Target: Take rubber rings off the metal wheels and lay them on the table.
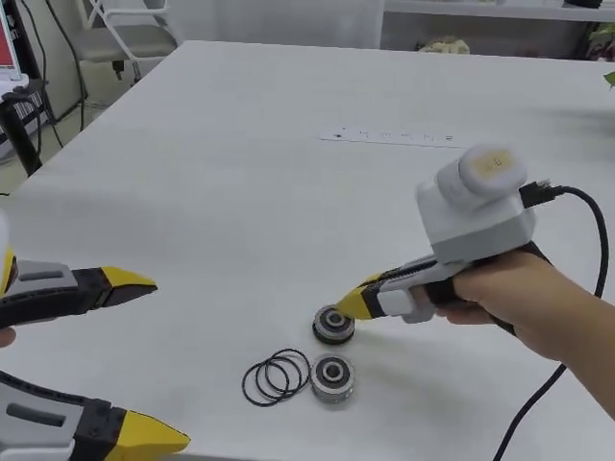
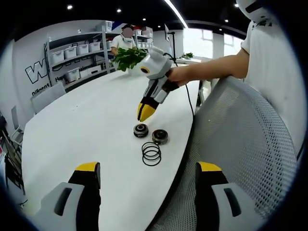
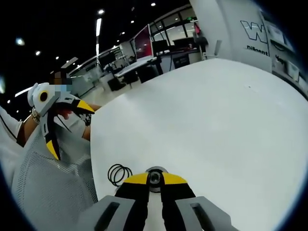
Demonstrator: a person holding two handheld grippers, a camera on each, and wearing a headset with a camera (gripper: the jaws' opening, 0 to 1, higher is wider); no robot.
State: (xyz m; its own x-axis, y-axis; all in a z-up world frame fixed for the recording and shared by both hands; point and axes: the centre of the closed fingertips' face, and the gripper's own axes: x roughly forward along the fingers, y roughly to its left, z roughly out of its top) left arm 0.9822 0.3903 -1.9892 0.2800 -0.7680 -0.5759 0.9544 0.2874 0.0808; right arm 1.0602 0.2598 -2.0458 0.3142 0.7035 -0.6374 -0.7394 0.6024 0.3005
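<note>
Rubber rings (image 1: 277, 376) lie heaped on the surface (image 1: 240, 192) beside the near wheel (image 1: 332, 377). The right gripper (image 1: 346, 305) noses pinched-together fingers against the far wheel (image 1: 333, 325), likely to pry. The left gripper (image 1: 171, 363) hangs aside, fingers spread.

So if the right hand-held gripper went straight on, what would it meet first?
The farther wheel, just ahead of its tips; whether they already touch it is unclear.

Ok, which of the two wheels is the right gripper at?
The far wheel: the right gripper has its yellow tips at that wheel's edge. The near wheel lies apart from the tips, beside the loose rings.
</note>
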